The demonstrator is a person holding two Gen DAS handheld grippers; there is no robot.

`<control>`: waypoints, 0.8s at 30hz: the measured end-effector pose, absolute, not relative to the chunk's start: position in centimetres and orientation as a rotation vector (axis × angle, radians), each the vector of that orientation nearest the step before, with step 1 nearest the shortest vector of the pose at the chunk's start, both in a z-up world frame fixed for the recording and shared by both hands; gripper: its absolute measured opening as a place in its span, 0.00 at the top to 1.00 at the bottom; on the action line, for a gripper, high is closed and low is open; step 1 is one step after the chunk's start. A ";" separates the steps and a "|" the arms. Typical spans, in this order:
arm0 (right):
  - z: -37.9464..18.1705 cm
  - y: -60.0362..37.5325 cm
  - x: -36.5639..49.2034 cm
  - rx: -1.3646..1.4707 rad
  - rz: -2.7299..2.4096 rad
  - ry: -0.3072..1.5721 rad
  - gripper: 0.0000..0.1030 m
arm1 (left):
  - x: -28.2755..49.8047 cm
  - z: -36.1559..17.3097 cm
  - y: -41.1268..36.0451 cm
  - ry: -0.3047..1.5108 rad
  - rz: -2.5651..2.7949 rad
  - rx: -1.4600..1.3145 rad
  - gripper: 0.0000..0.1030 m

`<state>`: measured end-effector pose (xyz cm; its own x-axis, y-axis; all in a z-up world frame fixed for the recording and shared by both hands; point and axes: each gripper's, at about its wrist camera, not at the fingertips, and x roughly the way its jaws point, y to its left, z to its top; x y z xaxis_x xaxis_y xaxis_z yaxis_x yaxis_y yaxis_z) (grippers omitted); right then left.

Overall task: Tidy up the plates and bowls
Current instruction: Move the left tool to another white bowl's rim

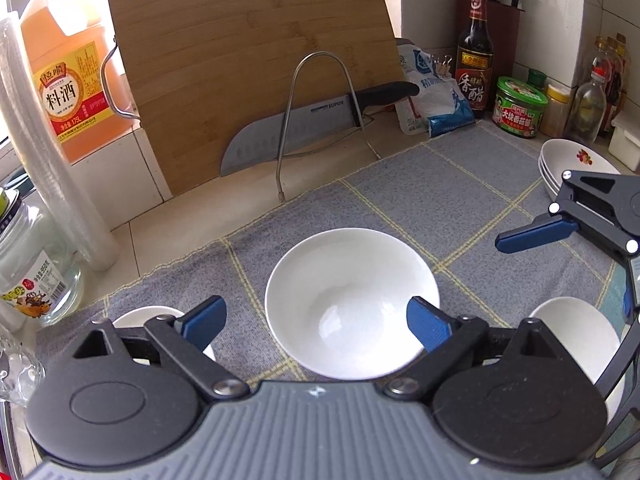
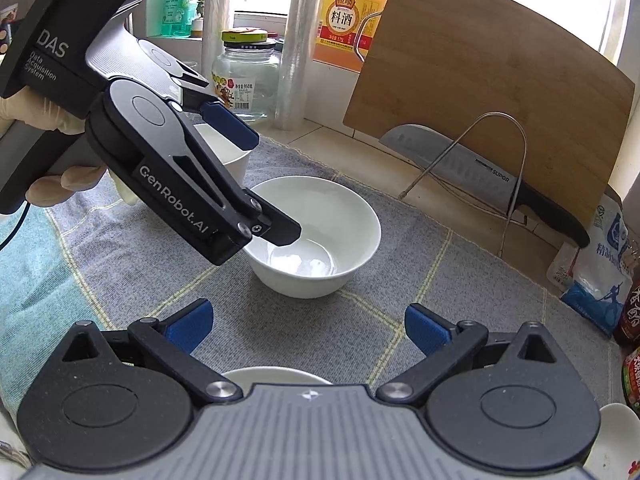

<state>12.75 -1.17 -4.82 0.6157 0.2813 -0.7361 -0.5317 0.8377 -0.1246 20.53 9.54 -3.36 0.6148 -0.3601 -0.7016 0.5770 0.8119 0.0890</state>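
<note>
Both grippers, left gripper [image 1: 316,326] and right gripper [image 2: 308,328], are hovering wide and empty; plates [image 1: 568,164] stacked, three bowls [image 1: 352,304] still loose.

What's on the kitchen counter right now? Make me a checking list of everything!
Surface: grey checked cloth spread over a pale counter.
Job's things: middle bowl upright and empty; small bowl on one side of it, another bowl on the other; stacked plates with a red flower print at the cloth's far edge.
Clutter: knife in a wire rack, leaning cutting board, cooking wine jug, vinegar bottle, salt bag, glass jar.
Grippers: left gripper open, straddling the middle bowl's rim; right gripper open, holding nothing.
Cables: thin black cord below the gloved hand.
Surroundings: tiled wall, bright window.
</note>
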 end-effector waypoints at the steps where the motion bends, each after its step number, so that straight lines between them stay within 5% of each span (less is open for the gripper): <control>1: -4.9 -1.0 13.1 -0.346 0.482 0.780 0.00 | 21.1 -3.5 9.4 0.735 -0.547 0.331 0.06; 14: -6.4 0.2 16.5 -0.345 0.510 0.808 0.00 | 23.9 -4.7 9.1 0.780 -0.596 0.344 0.10; 24: -7.0 0.7 17.6 -0.365 0.518 0.821 0.03 | 24.8 -5.3 9.0 0.809 -0.644 0.333 0.35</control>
